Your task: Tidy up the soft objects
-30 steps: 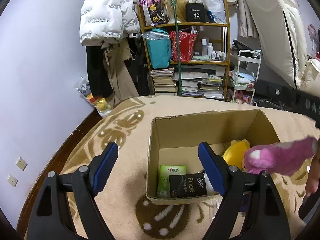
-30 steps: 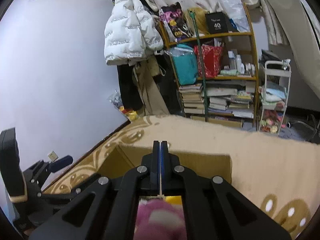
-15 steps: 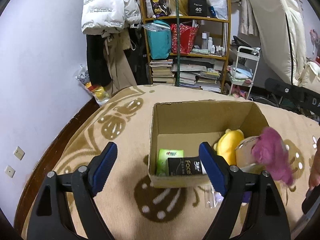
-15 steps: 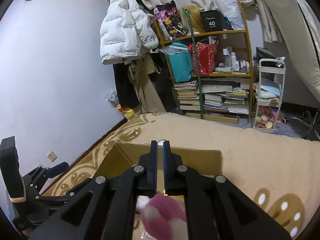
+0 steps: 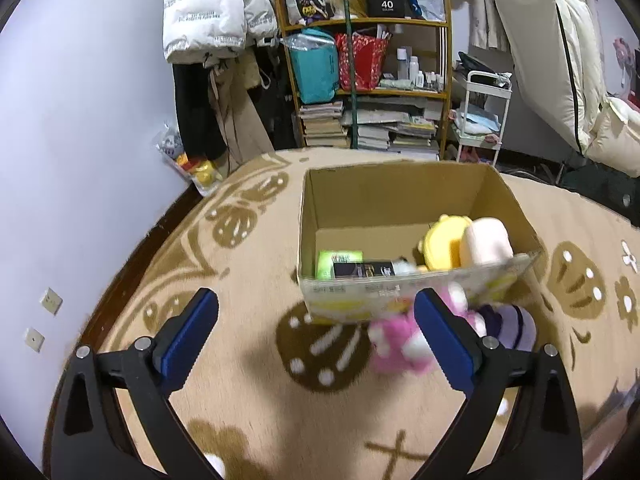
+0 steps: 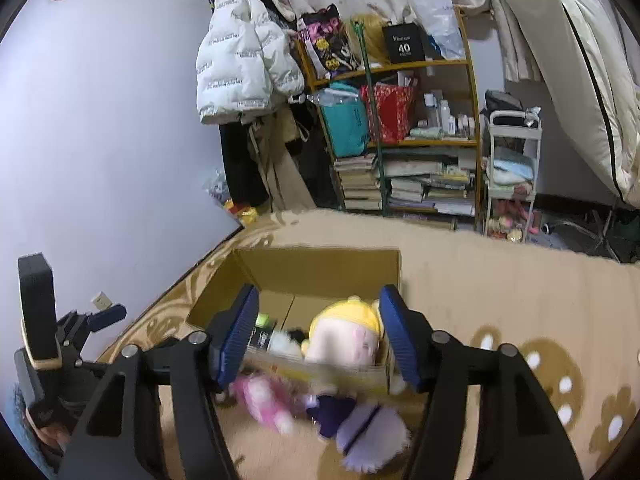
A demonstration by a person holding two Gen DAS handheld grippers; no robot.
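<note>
With both the left gripper and right gripper spread wide and empty, the pink plush lies on the carpet against the outside of the cardboard box, where a hasty regrasp risks snagging the box wall.

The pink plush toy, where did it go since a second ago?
The right gripper opened and let go of the pink plush toy, which dropped onto the rug outside the cardboard box, beside a purple plush. The left gripper stayed open; the yellow plush stayed in the box.
</note>
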